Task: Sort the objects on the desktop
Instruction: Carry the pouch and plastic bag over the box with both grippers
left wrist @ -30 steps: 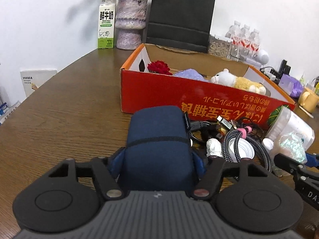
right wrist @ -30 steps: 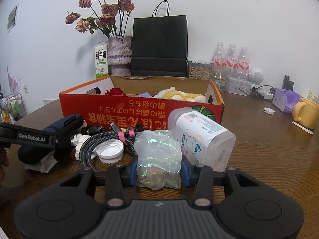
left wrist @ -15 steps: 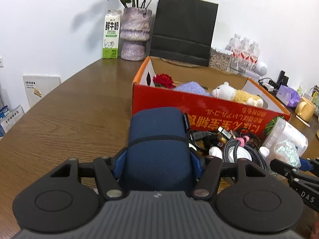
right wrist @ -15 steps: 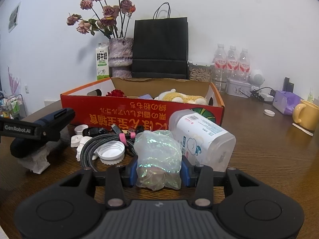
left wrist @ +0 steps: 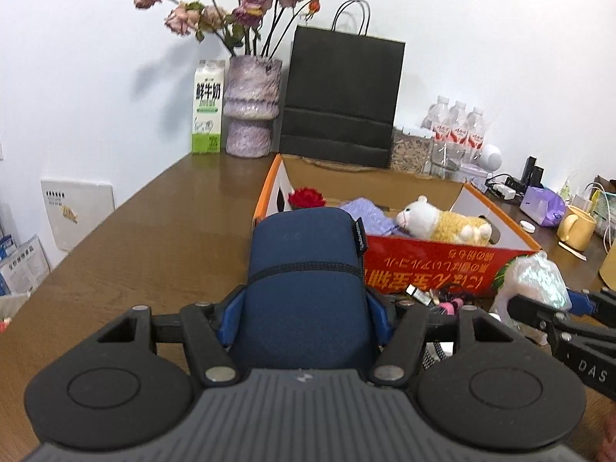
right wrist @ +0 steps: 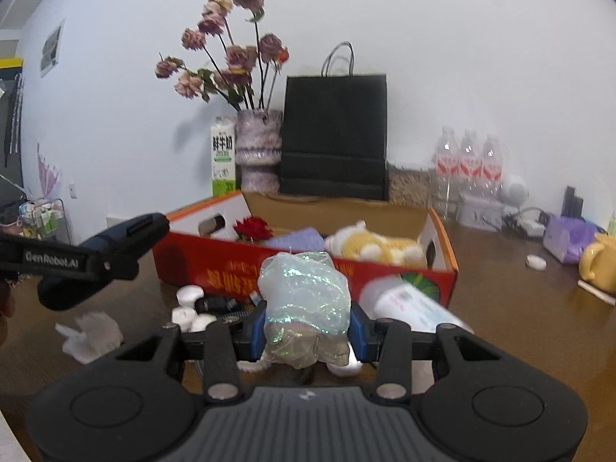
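A dark blue zip case (left wrist: 304,269) is clamped between the blue pads of my left gripper (left wrist: 304,315), held above the table in front of the red cardboard box (left wrist: 431,265). My right gripper (right wrist: 306,331) is shut on a crinkly iridescent plastic pouch (right wrist: 304,292), also off the table, just before the box's front wall (right wrist: 215,265). Inside the box lie a red rose (left wrist: 306,197), a purple cloth (left wrist: 362,211) and a plush toy (left wrist: 442,223). In the right wrist view the left gripper (right wrist: 115,254) with the case hangs at the left.
Under the grippers lie a white bottle on its side (right wrist: 412,304), white caps (right wrist: 188,294), cables and a crumpled tissue (right wrist: 90,335). Behind the box stand a vase (left wrist: 252,115), a milk carton (left wrist: 208,107), a black paper bag (left wrist: 342,100) and water bottles (left wrist: 458,123). A yellow mug (right wrist: 600,265) sits at the right.
Both grippers have risen with their loads still held. The box interior and the wall behind now show more. In the right wrist view the blue case has lifted off the tissue.
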The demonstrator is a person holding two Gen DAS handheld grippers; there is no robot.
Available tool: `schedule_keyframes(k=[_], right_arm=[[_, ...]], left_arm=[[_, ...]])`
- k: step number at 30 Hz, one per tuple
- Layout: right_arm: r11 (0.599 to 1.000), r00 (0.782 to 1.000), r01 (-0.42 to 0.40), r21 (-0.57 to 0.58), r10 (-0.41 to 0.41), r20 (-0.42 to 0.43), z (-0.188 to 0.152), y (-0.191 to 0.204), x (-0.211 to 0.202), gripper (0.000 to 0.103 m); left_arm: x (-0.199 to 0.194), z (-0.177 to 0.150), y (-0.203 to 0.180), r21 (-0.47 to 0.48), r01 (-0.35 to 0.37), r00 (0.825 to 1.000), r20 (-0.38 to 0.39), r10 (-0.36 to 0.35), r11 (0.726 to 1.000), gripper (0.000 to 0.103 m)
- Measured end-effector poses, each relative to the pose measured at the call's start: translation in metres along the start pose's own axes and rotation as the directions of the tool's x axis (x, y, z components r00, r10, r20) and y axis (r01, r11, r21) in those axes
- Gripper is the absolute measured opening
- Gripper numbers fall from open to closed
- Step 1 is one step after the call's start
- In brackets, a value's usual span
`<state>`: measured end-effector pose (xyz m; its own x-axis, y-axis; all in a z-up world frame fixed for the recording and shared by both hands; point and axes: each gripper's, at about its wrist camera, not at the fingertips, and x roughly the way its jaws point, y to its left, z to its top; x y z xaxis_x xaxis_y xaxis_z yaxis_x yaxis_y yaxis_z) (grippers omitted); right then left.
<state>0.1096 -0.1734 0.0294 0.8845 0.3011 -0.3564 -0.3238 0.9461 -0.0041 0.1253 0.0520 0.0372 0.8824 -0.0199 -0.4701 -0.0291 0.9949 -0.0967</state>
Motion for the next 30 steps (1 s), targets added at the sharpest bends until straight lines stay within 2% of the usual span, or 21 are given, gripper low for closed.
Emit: schedule_keyframes(k=[10,16,20,24,30], right_arm=[[1.0,0.998,-0.001,0.008,0.001,0.06,0.052,0.01,0.031,0.04],[0.999,0.998,0.017,0.036,-0.019,0.057,0.082,0.012,0.072,0.04],[0.997,0.999,0.045,0.068,-0.045,0.0,0.098,0.014,0.118,0.039],[0.991,0.998,0.049,0.121,-0.046,-0.034,0.097,0.004,0.154,0.039],[0.997,0.996,0.047,0.067,-0.041,-0.078,0.077,0.006,0.167,0.039]], left_arm=[[0.009,0.042,-0.007,0.035,0.005,0.996,0.087,-0.008,0.999,0.064],[0.043,0.071,-0.015,0.049,0.023,0.995,0.1,-0.028,0.999,0.064],[0.084,0.087,-0.019,0.024,0.011,0.997,0.076,-0.013,1.0,0.064],[0.12,0.091,-0.018,0.01,-0.032,0.998,0.052,0.031,0.999,0.064],[0.143,0.075,-0.022,0.073,-0.063,0.998,-0.01,0.064,0.995,0.064]])
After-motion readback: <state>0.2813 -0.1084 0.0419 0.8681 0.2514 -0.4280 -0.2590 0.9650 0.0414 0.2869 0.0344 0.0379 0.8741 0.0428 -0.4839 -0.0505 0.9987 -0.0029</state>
